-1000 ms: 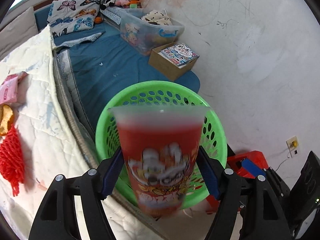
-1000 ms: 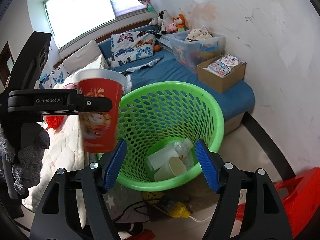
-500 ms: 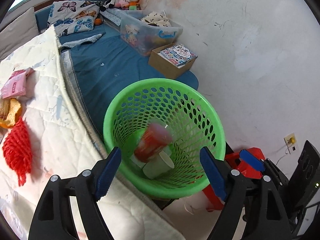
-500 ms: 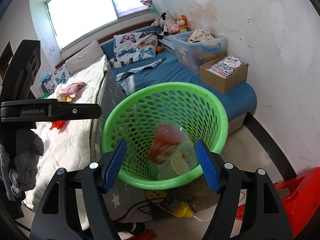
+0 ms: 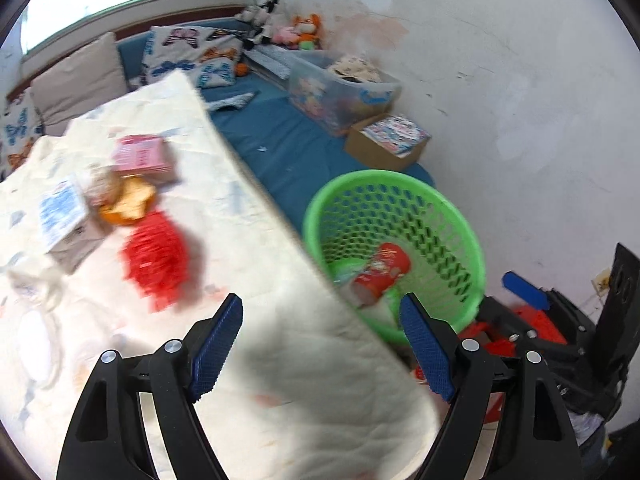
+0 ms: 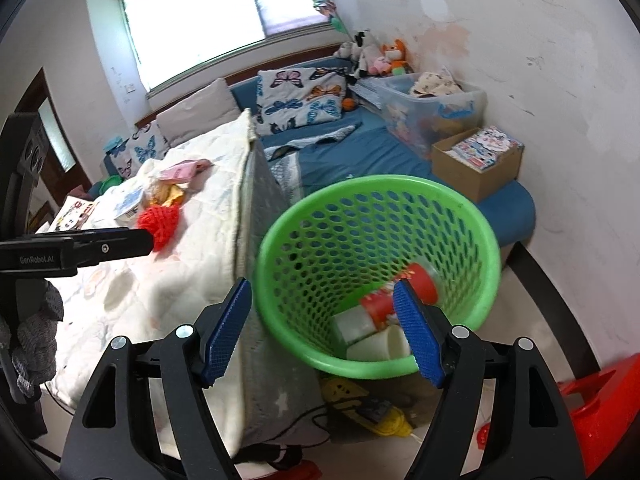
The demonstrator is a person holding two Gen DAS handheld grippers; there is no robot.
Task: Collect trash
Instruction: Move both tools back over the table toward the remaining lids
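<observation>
Bedroom, white scuffed wall, blue mattress along it. Left wrist view: cream quilt [image 5: 248, 264] fills the left and centre of the frame, blurred. On it, upper left, I see a pink packet [image 5: 140, 156], an orange wrapper [image 5: 128, 204] and red mesh netting [image 5: 156, 260]. Left gripper [image 5: 320, 344] has its jaws wide apart, empty. Green basket [image 5: 448, 208] sits right of centre; red cup [image 5: 380, 270] lies on its side inside.

Right wrist view: right gripper [image 6: 324, 328] also spread apart, empty. Basket centre frame beside the quilt edge, red cup lying among white cups [image 6: 376, 344] at its bottom.
</observation>
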